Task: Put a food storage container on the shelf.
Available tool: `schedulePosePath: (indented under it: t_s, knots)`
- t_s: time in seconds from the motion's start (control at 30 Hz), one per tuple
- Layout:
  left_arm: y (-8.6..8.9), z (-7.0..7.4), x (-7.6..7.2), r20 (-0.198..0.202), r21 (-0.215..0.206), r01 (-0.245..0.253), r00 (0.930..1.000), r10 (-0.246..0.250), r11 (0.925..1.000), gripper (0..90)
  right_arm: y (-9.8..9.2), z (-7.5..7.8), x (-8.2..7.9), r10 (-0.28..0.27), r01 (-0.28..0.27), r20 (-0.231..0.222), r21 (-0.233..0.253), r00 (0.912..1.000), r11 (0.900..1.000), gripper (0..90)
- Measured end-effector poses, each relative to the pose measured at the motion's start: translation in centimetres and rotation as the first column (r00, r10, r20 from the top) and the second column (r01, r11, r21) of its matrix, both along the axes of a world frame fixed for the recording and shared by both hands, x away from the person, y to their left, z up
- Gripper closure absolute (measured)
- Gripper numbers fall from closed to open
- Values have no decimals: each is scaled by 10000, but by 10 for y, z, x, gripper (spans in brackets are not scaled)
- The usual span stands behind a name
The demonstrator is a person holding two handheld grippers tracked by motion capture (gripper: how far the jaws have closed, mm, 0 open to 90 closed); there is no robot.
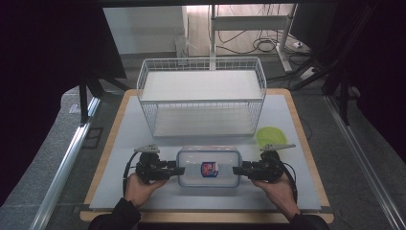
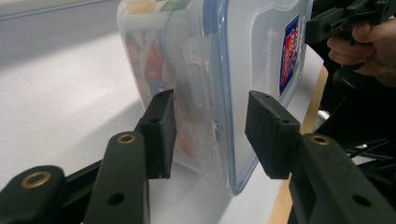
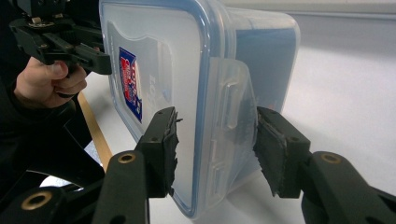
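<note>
Grippers flank a lidded plastic box [image 1: 208,166] lying lengthwise between them, left gripper [image 1: 179,169] and right gripper [image 1: 236,170] each with jaws parted around an end latch, neither visibly clamped.

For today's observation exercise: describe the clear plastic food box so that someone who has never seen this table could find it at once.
Start at the white wire basket at the back of the table, then come toward the person. The clear food box lies between the left gripper and right gripper. Its blue-edged lid and red-and-blue label set it apart from the green bowl.
</note>
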State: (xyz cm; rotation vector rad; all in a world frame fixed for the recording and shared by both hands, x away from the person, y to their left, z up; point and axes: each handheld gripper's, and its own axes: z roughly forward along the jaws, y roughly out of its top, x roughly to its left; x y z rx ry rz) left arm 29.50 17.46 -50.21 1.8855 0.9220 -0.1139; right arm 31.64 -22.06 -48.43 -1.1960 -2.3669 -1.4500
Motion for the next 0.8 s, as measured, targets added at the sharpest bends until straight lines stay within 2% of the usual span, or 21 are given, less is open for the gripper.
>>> schedulePosePath:
  t_s: [0.17,0.5,0.77,0.8]
  knots:
    - [2,6,0,147,-82,5,9999,-3,10000,544,0,5,0,-12,10,184,141,9998,9999,512]
    - [9,20,5,397,-540,11,9992,10,9985,552,2,22,2,-74,41,686,481,9976,9988,520]
    - [12,36,7,688,-501,-72,9976,106,9987,552,5,36,8,-22,-33,971,571,9953,9984,520]
    - [13,40,8,769,-478,-86,9970,123,9988,551,7,41,9,-12,-51,1045,598,9945,9982,520]
